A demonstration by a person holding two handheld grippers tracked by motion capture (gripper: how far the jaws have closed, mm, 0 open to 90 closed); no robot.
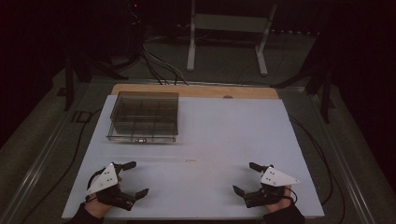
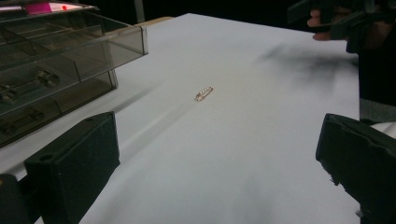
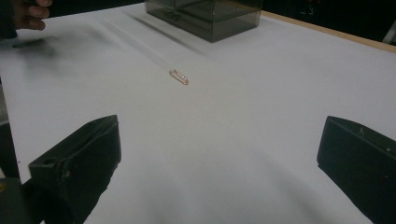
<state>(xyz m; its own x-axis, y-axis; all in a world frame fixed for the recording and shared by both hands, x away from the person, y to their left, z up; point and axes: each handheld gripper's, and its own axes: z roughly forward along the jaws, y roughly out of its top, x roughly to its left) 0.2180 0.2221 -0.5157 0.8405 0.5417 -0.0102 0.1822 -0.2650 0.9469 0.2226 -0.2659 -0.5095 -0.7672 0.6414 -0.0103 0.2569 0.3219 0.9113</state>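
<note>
One small gold pin (image 2: pixel 204 93) lying alone mid-tabletop (image 1: pixel 224 130) between my two claws, one smoky clear compartment box (image 1: pixel 144 116) far left behind it, nothing blocking my path, my left claw (image 1: pixel 133 179) and right claw (image 1: pixel 246 178) both spread wide, released, gripping nothing.

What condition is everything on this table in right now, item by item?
Left gripper: open, holding nothing.
Right gripper: open, holding nothing.
Small gold clasp: lying flat on the white table, untouched, between both grippers.
Clear compartment box: resting upright at the table's far left; small items sit in some compartments.
</note>
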